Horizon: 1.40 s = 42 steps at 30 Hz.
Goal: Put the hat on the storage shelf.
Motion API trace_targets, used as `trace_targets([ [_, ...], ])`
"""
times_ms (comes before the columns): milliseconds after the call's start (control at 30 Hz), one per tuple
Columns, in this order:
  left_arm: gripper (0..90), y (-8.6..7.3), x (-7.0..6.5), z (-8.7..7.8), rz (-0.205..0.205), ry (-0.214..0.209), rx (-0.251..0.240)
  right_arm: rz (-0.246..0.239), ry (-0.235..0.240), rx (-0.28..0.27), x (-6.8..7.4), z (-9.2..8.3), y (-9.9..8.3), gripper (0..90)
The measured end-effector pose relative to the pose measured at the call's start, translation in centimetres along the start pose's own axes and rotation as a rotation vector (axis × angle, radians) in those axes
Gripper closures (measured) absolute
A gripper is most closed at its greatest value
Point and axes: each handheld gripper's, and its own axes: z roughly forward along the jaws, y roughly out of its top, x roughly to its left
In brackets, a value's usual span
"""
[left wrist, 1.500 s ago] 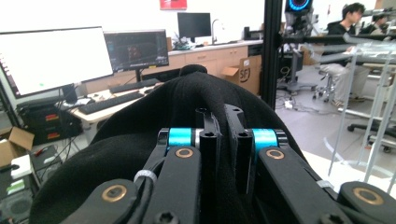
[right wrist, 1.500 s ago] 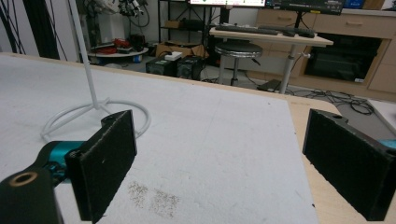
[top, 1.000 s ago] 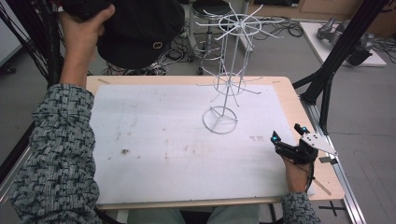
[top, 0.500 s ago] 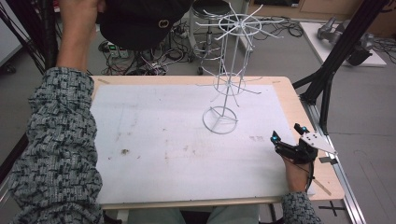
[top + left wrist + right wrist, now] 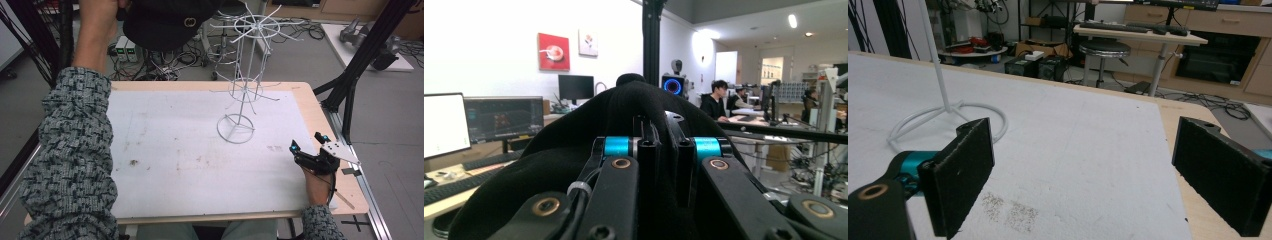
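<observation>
Risk sits with the black cap (image 5: 165,22), held high in the air beyond the far edge of the worktop (image 5: 305,95), up and to the left of the white wire rack (image 5: 245,85). If, as it seems, the cap is meant for one of the rack's thin prongs, two things could spoil it. The rack is light and stands on a small ring base, so a sideways nudge from the cap or the sleeve (image 5: 75,150) could tip or slide it. The cap is also soft, and in the left gripper view the cloth bulges over the fingers and hides what lies ahead, so the prong could easily be missed.

The left gripper (image 5: 663,145) has its fingers drawn close together, clamped on a fold of the cap's black fabric. The right gripper (image 5: 1083,175) rests low at the near right of the rack, by the worktop's right edge; its fingers stand wide apart, holding nothing, with bare white worktop between them and the rack's ring base ahead to their left.
</observation>
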Motion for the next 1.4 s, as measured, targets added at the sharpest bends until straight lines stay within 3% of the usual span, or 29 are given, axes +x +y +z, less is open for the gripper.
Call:
trace_targets([
  [333, 85.4, -2.1, 0.2, 1.8, -0.06, -0.044, 0.057, -0.015, -0.003, 0.007, 0.0, -0.1, 0.0, 8.9],
  [567, 85.2, -2.7, 0.0, 2.4, -0.075, -0.059, 0.104, -0.024, -0.001, 0.013, 0.1, 0.0, 0.0, 8.9],
  [967, 85.0, -3.1, -1.1, 2.8, -0.052, -0.035, 0.188, -0.022, 0.005, 0.006, 0.2, -0.1, 0.0, 8.9],
  [1400, 84.3, -3.7, -0.8, 2.6, -0.039, -0.035, 0.249, -0.045, 0.011, 0.031, 0.3, 0.3, -0.1, 8.9],
])
